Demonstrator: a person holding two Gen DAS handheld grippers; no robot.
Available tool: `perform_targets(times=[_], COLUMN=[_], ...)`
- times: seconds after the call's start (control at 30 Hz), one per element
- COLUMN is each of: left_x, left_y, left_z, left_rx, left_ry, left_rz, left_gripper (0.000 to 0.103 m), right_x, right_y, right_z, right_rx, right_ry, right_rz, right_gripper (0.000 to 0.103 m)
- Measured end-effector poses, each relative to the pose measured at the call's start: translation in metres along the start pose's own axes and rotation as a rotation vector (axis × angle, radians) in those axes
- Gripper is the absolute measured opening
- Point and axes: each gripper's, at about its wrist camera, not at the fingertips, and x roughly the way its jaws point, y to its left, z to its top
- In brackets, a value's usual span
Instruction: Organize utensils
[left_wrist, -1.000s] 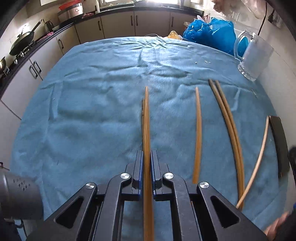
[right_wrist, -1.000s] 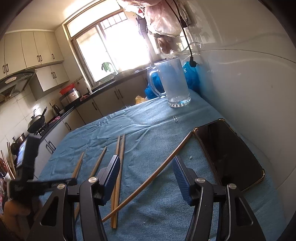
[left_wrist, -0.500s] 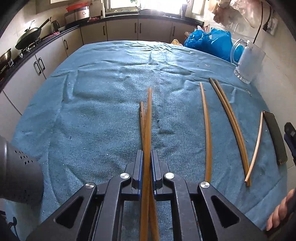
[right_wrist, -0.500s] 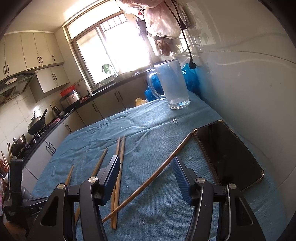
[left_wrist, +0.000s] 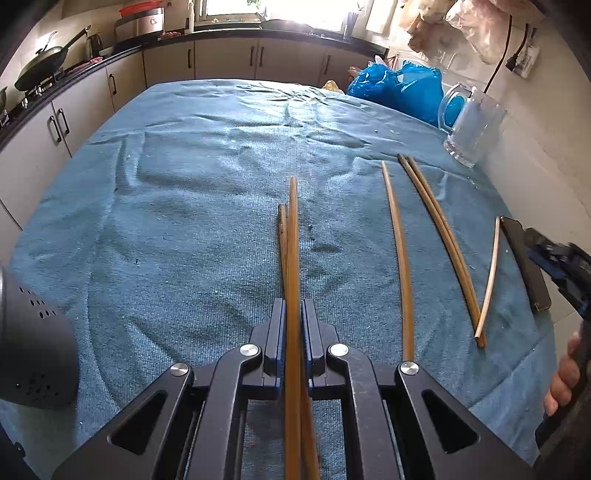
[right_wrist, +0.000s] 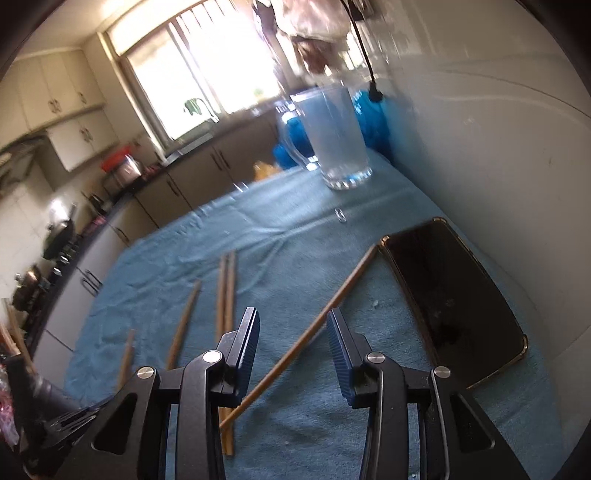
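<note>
My left gripper (left_wrist: 293, 308) is shut on a brown chopstick (left_wrist: 293, 236) that points away over the blue cloth (left_wrist: 177, 229). A second chopstick (left_wrist: 282, 236) lies on the cloth just left of it and crosses under it near the jaws. To the right lie a single chopstick (left_wrist: 399, 258) and a pair (left_wrist: 436, 229). A pale chopstick (right_wrist: 317, 321) beside the phone (right_wrist: 454, 295) runs diagonally between the jaws of my right gripper (right_wrist: 293, 321). Those jaws are closing, and the pads stand clear of the stick.
A glass mug (left_wrist: 469, 125) stands at the far right by the wall, with blue plastic bags (left_wrist: 399, 88) behind it. A black perforated object (left_wrist: 33, 350) sits at the near left. A hand (left_wrist: 565, 369) holds the right gripper at the table's right edge. Kitchen cabinets run behind.
The right jaws have narrowed around the pale chopstick, and that view has tilted and blurred. The left gripper has shifted with its chopstick, so the one lying on the cloth shows more fully beside it.
</note>
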Motion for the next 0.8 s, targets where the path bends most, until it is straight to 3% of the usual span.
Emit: perform_targets(times=[0.27, 0.3, 0.37, 0.47, 0.67, 0.8], left_x=[-0.001, -0.001, -0.001, -0.001, -0.005, -0.016], left_y=[0.001, 0.001, 0.0, -0.002, -0.007, -0.009], left_z=[-0.003, -0.003, -0.002, -0.002, -0.008, -0.024], left_rx=[0.01, 0.015, 0.016, 0.015, 0.005, 0.017], left_ry=[-0.014, -0.016, -0.017, -0.013, 0.014, 0.049], left_rz=[-0.002, 0.003, 0.007, 0.015, 0.04, 0.015], left_gripper=[0.008, 0.008, 0.008, 0.008, 0.007, 0.007], right_x=[0.048, 0.051, 0.062, 0.065, 0.058, 0.042], right_y=[0.021, 0.022, 0.022, 0.019, 0.022, 0.017], right_z=[0.001, 0.0, 0.0, 0.003, -0.003, -0.016], right_rx=[-0.053, -0.06, -0.058, -0.063, -0.129, -0.173], right_ry=[0.143, 0.153, 0.186, 0.185, 0.199, 0.209], right_rz=[-0.164, -0.181, -0.219, -0.247, -0.215, -0.17], right_gripper=[0.041, 0.038, 0.021, 0.011, 0.008, 0.008])
